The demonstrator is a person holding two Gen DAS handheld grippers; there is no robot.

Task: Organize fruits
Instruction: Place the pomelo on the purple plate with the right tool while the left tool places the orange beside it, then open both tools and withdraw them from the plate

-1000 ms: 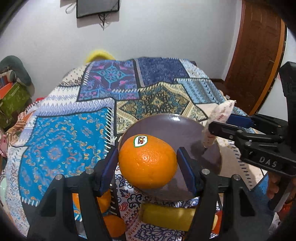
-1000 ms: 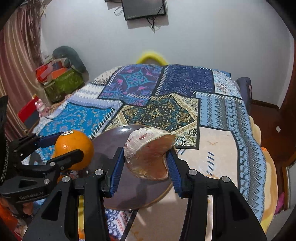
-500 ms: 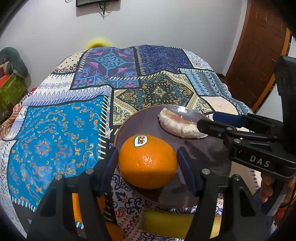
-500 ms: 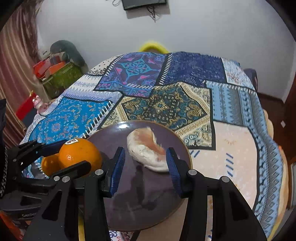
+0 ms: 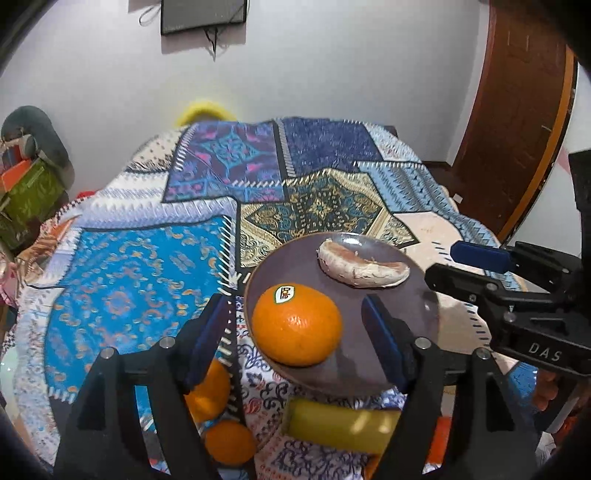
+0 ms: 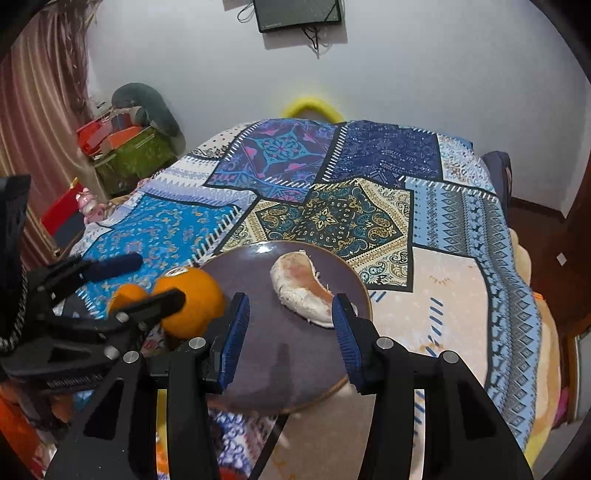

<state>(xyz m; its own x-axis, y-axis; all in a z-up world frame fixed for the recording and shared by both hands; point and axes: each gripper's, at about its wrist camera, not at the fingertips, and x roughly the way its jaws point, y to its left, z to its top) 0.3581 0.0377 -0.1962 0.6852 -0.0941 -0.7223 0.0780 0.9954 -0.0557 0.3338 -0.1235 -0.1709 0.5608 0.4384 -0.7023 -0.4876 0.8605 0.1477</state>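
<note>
Now the round dark purple plate (image 5: 391, 314) lies on the patchwork-patterned bedspread (image 5: 147, 280) with two fruits on it: a bright orange with a Dole sticker (image 5: 296, 324) at its near-left edge, and a pale, plastic-wrapped wedge of pomelo (image 5: 364, 268) toward the far side, the two apart from each other. The left gripper (image 5: 291, 332) has its blue-padded jaws spread wide on either side of the orange, touching nothing. The right gripper (image 6: 288, 332) is likewise spread — its right pad sits just in front of the wedge's near tip, and contact cannot be told from this angle. Off the plate, below the left gripper's fingers, two more oranges (image 5: 210, 387) lie close together on the cloth, partly hidden by the black frame, and a yellow-green banana (image 5: 340, 424) lies just under the plate's near rim. A dark wall-mounted screen (image 6: 299, 13) hangs beyond the bed, a brown wooden door (image 5: 517, 110) stands right, and stacked boxes (image 6: 125, 147) sit left.
</note>
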